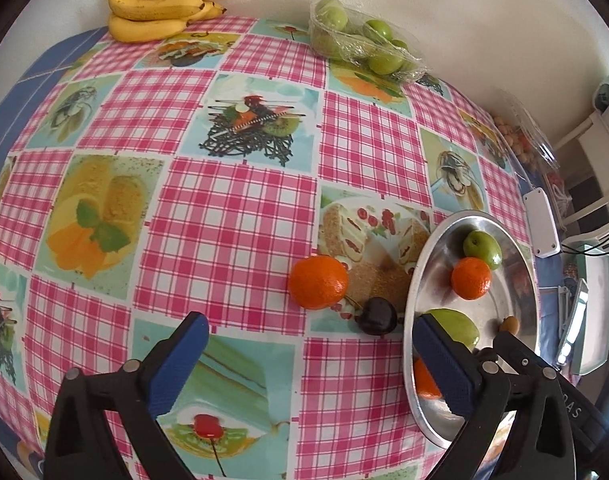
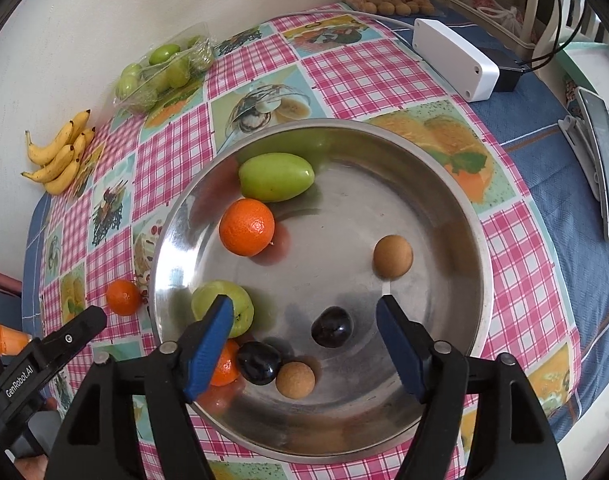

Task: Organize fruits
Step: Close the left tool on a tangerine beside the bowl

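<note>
The round orange tangerine and dark plum beside the steel bowl could roll off the counter if nudged by the left hand-held gripper, wide and empty; the right hand-held gripper is equally empty.

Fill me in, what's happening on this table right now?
A person with a claw in each hand is sorting fruit into a metal bowl. The right claw hangs open over the bowl, just above a dark plum, gripping nothing. The left claw is open too, over the tablecloth beside the bowl. An orange and another dark plum wait on the cloth; the bananas and packed green fruit sit untouched by the wall.
</note>
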`<state>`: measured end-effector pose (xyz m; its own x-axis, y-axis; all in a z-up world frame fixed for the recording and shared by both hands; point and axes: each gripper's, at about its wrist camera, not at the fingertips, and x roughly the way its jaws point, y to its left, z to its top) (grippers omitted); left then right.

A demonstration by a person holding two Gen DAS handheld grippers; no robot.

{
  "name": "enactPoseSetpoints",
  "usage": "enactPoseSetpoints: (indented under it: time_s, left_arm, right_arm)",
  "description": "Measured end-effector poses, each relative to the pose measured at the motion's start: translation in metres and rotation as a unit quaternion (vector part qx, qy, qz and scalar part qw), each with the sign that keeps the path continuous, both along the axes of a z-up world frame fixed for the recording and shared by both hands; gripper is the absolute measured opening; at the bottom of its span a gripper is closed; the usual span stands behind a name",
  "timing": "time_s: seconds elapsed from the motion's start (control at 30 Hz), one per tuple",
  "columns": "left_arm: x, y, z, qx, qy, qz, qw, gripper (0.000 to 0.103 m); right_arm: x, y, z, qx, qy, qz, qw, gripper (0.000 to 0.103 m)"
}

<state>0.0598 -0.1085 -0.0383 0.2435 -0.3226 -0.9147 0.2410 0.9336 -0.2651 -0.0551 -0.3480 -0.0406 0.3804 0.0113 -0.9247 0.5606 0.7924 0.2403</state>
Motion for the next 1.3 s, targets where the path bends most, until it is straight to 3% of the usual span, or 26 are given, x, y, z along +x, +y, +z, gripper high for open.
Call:
enactPoseSetpoints:
  time_s: [0.37,0.47,0.67,0.8,1.03,1.3]
  left_arm:
    - [0.003,0.005,-0.002,0.009,-0.007,0.008,0.9999,0.103]
    - [0.004,0.007,-0.002,0.011,-0.011,0.013,0.9998,0.103]
    - [0.005,0.010,-0.002,0.016,-0.018,0.018,0.9996,0.103]
    - [0.005,0.012,-0.001,0.015,-0.023,0.020,0.9994,0.103]
    - [0.005,0.010,-0.001,-0.001,-0.031,0.017,0.9994,0.103]
    - [0.010,0.006,-0.007,0.008,-0.030,0.006,0.9995,0.103]
  right_arm:
    - [0.003,0.005,-0.002,-0.010,0.008,0.014,1.000,0.080]
    - [0.004,0.006,-0.002,-0.012,0.006,0.017,1.000,0.091]
    - [0.006,0.010,-0.003,-0.014,-0.001,0.027,1.000,0.092]
    - [0.008,0.014,-0.002,-0.021,-0.004,0.038,0.999,0.099]
    - [0.010,0.017,0.000,-0.020,-0.012,0.040,0.999,0.099]
    - [0.014,0.021,0.001,-0.016,-0.020,0.048,0.998,0.099]
